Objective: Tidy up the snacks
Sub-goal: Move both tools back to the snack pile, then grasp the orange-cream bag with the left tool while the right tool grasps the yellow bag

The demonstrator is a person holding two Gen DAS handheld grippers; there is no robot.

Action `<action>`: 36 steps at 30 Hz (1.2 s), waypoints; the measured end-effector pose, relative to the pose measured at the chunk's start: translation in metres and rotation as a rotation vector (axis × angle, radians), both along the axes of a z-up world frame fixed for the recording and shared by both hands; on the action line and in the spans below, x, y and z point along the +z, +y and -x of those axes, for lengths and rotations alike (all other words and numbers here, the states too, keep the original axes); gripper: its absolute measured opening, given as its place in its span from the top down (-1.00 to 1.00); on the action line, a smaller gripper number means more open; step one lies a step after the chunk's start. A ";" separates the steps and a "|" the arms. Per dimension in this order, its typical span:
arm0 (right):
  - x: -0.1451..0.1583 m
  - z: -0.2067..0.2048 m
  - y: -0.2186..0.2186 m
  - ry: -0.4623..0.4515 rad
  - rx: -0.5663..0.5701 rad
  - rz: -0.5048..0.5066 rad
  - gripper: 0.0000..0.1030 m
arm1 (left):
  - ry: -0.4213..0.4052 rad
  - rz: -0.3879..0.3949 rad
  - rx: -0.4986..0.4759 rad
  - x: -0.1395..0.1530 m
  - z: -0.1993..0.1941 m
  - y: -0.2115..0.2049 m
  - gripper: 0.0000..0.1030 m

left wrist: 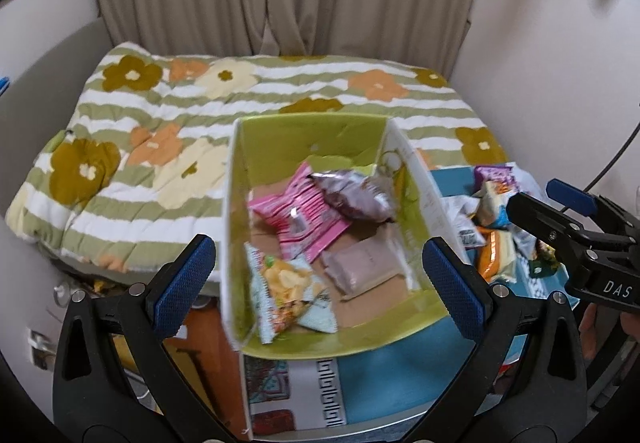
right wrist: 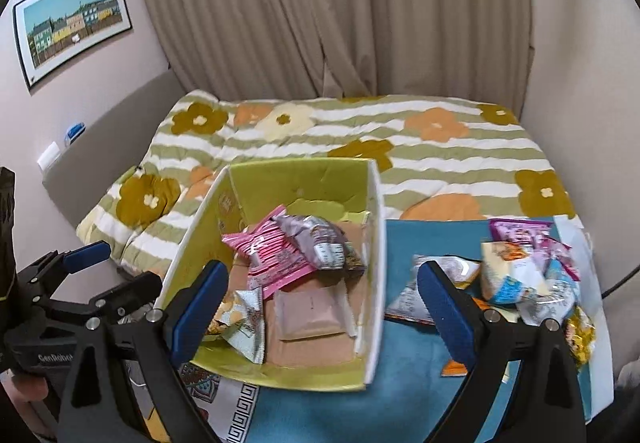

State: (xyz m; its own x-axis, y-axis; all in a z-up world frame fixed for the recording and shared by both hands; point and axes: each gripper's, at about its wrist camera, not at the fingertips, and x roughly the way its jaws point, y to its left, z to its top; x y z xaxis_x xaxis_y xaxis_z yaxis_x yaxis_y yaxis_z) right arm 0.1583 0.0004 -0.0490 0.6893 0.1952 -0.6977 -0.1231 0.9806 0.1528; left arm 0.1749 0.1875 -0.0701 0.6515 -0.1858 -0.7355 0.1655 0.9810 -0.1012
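A green-lined cardboard box [left wrist: 308, 131] [right wrist: 296, 175] stands on a blue patterned cloth. It holds a pink packet [left wrist: 298, 211] [right wrist: 272, 255], a silver-purple packet [left wrist: 356, 195] [right wrist: 320, 239], a flat mauve packet [left wrist: 360, 269] [right wrist: 310, 313] and a pale blue chips packet [left wrist: 288, 291] [right wrist: 240, 319]. A pile of loose snack packets [left wrist: 496, 227] [right wrist: 528, 275] lies right of the box. My left gripper [left wrist: 320, 283] is open and empty over the box's near end. My right gripper [right wrist: 324, 311] is open and empty, straddling the box's right wall; it also shows in the left wrist view [left wrist: 540, 203].
A bed with a green-striped flowered quilt [left wrist: 160, 147] [right wrist: 440, 147] lies behind the box. Beige curtains [right wrist: 332, 11] hang at the back. A framed picture [right wrist: 72, 23] hangs on the left wall. The blue cloth [right wrist: 412, 383] covers the table.
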 end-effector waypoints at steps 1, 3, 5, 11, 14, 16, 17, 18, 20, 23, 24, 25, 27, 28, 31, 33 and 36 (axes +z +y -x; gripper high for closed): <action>0.002 0.004 -0.008 -0.010 -0.011 0.001 -0.83 | -0.004 0.001 -0.005 0.002 0.001 -0.007 -0.99; 0.005 0.011 -0.023 -0.021 -0.033 0.003 -0.83 | -0.010 0.003 -0.014 0.005 0.004 -0.021 -0.99; 0.008 0.019 -0.044 -0.037 -0.061 0.004 -0.83 | -0.017 0.006 -0.021 0.007 0.008 -0.039 -0.99; 0.009 0.043 -0.110 -0.060 -0.109 0.046 -0.83 | -0.014 0.029 -0.021 0.008 0.019 -0.106 -0.99; 0.008 0.053 -0.141 -0.050 -0.125 0.060 -0.83 | -0.012 0.027 -0.033 0.007 0.024 -0.142 -0.99; 0.006 0.061 -0.165 -0.051 -0.142 0.073 -0.83 | -0.012 0.024 -0.042 0.005 0.027 -0.165 -0.99; 0.005 0.063 -0.174 -0.046 -0.148 0.078 -0.83 | -0.009 0.025 -0.047 0.002 0.028 -0.178 -0.99; 0.002 0.066 -0.187 -0.038 -0.157 0.082 -0.83 | -0.004 0.026 -0.055 -0.002 0.029 -0.191 -0.99; -0.005 0.071 -0.206 -0.024 -0.169 0.086 -0.83 | 0.006 0.023 -0.065 -0.011 0.031 -0.214 -0.99; -0.017 0.077 -0.235 -0.001 -0.197 0.106 -0.83 | 0.040 0.017 -0.076 -0.032 0.029 -0.247 -0.99; -0.022 0.079 -0.243 0.009 -0.201 0.105 -0.83 | 0.052 0.018 -0.078 -0.041 0.027 -0.257 -0.99; -0.028 0.079 -0.252 0.023 -0.205 0.103 -0.83 | 0.061 0.018 -0.079 -0.048 0.027 -0.264 -0.99; -0.039 0.080 -0.266 0.047 -0.210 0.096 -0.83 | 0.083 0.014 -0.084 -0.069 0.024 -0.283 -0.99; -0.045 0.080 -0.272 0.057 -0.214 0.096 -0.83 | 0.090 0.011 -0.085 -0.078 0.021 -0.290 -0.99; -0.070 0.076 -0.289 0.085 -0.215 0.104 -0.83 | 0.110 -0.003 -0.083 -0.113 0.013 -0.311 -0.99; -0.088 0.075 -0.298 0.096 -0.216 0.119 -0.83 | 0.119 -0.006 -0.085 -0.137 0.006 -0.324 -0.99; -0.113 0.070 -0.308 0.100 -0.221 0.136 -0.83 | 0.121 -0.031 -0.096 -0.167 -0.002 -0.338 -0.99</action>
